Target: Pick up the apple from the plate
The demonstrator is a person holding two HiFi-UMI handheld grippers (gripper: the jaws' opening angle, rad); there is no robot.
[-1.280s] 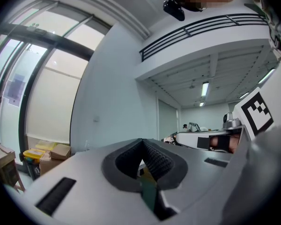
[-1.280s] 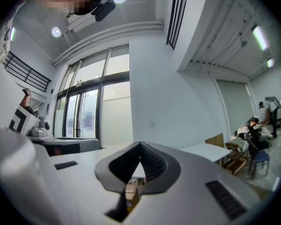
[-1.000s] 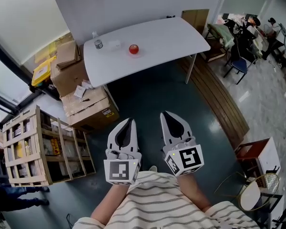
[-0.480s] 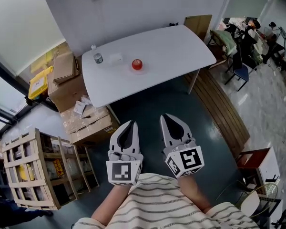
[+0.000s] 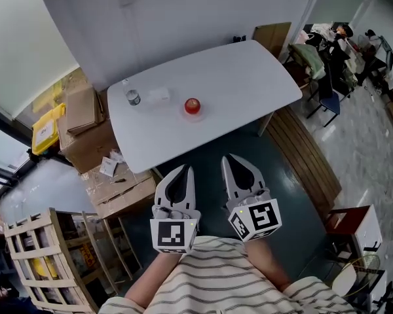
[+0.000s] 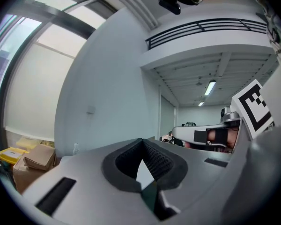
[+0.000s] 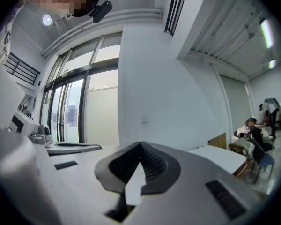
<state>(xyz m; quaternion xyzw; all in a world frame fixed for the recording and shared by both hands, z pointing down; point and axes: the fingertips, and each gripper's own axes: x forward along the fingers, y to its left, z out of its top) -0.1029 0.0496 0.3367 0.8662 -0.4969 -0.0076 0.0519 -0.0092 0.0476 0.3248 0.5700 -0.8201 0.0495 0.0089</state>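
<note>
Apple (image 5: 192, 104) rests on a small white plate (image 5: 186, 112) near the middle of the white worktop (image 5: 249, 77), well apart from both grippers and straight ahead of them. Left gripper (image 5: 181, 174) and right gripper (image 5: 233, 165) point level toward it, jaws closed on nothing. The left gripper appears better aligned; its jaws must open first.

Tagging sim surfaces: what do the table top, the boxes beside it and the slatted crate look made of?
Table top: smooth matte white, likely laminate or painted board. Boxes: brown cardboard, matte, flaps folded. Crate: pale, bare-looking wood slats.
</note>
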